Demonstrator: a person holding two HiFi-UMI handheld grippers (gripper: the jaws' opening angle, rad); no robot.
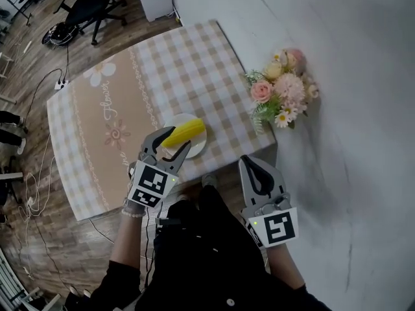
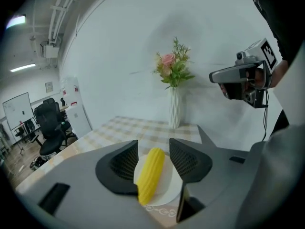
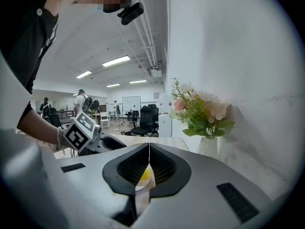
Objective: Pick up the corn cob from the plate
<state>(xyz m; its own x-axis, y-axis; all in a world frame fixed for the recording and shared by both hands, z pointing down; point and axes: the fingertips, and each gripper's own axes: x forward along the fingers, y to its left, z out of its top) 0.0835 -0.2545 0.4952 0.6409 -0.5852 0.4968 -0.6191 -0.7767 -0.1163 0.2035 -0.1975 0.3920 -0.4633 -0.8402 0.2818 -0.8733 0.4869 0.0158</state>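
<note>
A yellow corn cob [image 1: 185, 133] lies across a small white plate [image 1: 198, 146] near the table's front edge. My left gripper [image 1: 168, 146] is open, with its jaws standing either side of the cob's near end. In the left gripper view the corn cob [image 2: 151, 173] sits between the two dark pads [image 2: 125, 162] with a gap on each side, over the plate [image 2: 172, 191]. My right gripper [image 1: 251, 164] hangs off the table's edge to the right, shut with nothing in it. In its own view the right gripper [image 3: 148, 146] has its jaws touching, and a bit of the yellow cob [image 3: 144, 175] shows below them.
The table [image 1: 117, 109] wears a checked cloth with a tan floral runner. A white vase of pink flowers [image 1: 282, 89] stands at its right corner against the wall. Office chairs [image 1: 91, 8] and cables lie on the wooden floor beyond.
</note>
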